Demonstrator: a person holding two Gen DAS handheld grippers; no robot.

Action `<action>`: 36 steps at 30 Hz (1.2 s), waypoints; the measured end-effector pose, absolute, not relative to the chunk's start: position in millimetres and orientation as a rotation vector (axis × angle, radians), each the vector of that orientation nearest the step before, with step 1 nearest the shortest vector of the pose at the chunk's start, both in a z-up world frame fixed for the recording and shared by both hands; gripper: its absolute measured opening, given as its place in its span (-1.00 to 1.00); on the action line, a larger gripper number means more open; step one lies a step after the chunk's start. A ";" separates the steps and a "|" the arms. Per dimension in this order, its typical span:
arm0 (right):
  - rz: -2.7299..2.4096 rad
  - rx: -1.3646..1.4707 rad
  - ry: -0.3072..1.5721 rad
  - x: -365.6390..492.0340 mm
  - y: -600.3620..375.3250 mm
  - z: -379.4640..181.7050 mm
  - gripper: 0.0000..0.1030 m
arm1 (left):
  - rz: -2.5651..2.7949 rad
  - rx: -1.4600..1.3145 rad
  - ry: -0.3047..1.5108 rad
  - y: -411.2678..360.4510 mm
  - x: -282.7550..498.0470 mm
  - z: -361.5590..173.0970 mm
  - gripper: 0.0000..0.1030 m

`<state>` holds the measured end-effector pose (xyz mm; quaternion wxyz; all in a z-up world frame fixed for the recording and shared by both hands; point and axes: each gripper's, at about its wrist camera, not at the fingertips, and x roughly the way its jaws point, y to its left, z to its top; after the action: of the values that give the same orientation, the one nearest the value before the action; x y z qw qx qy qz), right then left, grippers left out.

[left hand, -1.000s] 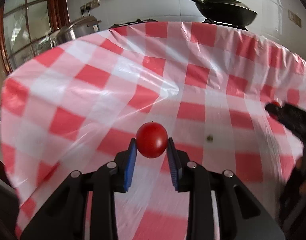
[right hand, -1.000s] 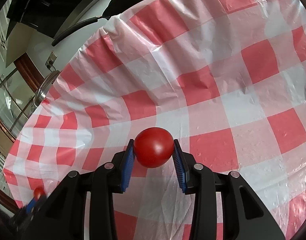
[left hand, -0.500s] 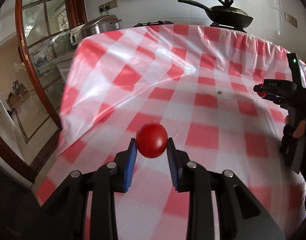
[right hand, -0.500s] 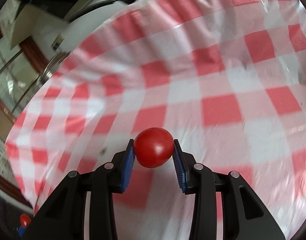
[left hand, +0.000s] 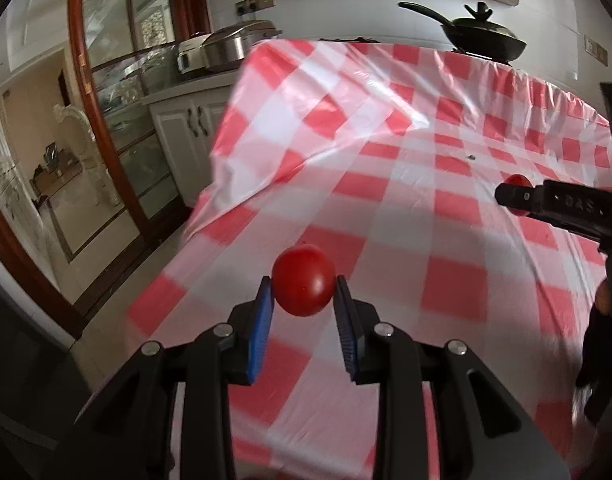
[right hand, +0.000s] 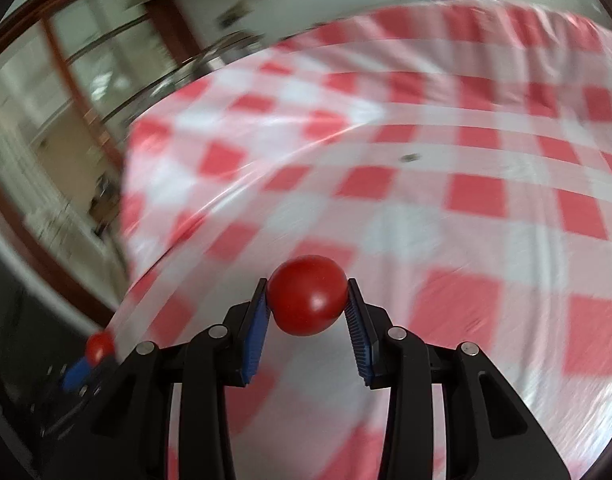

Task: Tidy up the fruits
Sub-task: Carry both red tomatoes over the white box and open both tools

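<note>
My left gripper [left hand: 304,286] is shut on a small red tomato [left hand: 304,282], held above the near left part of the red-and-white checked tablecloth [left hand: 405,184]. My right gripper [right hand: 307,298] is shut on a second, slightly larger red tomato [right hand: 307,295] over the same cloth [right hand: 425,208]. In the left wrist view the right gripper [left hand: 519,196] shows at the right edge with its tomato [left hand: 517,179] peeking out. The right wrist view catches the left gripper [right hand: 96,350] and its tomato [right hand: 99,343] at the lower left. The right view is blurred.
A black lidded pan [left hand: 481,36] stands beyond the table's far edge. A steel cooker [left hand: 234,44] sits on a counter at the left, beside glass doors with a wooden frame [left hand: 106,128]. A small dark speck [left hand: 471,157] lies on the cloth. The table's left edge drops off near my left gripper.
Both grippers have pulled back toward the table's near left side, each still holding its tomato. The table's left edge and the glass doors have come into both views.
</note>
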<state>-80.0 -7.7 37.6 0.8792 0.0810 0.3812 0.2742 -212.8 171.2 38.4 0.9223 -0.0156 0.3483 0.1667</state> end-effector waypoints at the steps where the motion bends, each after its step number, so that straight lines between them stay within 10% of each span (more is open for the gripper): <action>1: 0.591 0.152 0.792 -88.4 0.0 38.3 -0.27 | 0.349 -0.038 0.718 174.7 -221.7 36.7 -0.40; 36: 1.112 -0.790 0.941 -354.5 226.3 -97.8 -0.26 | 0.685 -0.503 0.956 317.2 -424.1 -101.2 -0.37</action>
<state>-354.5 226.3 -97.8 0.6760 -0.3512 0.4184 0.4946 -424.1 317.2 -101.2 0.8024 -0.2348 0.4460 0.3195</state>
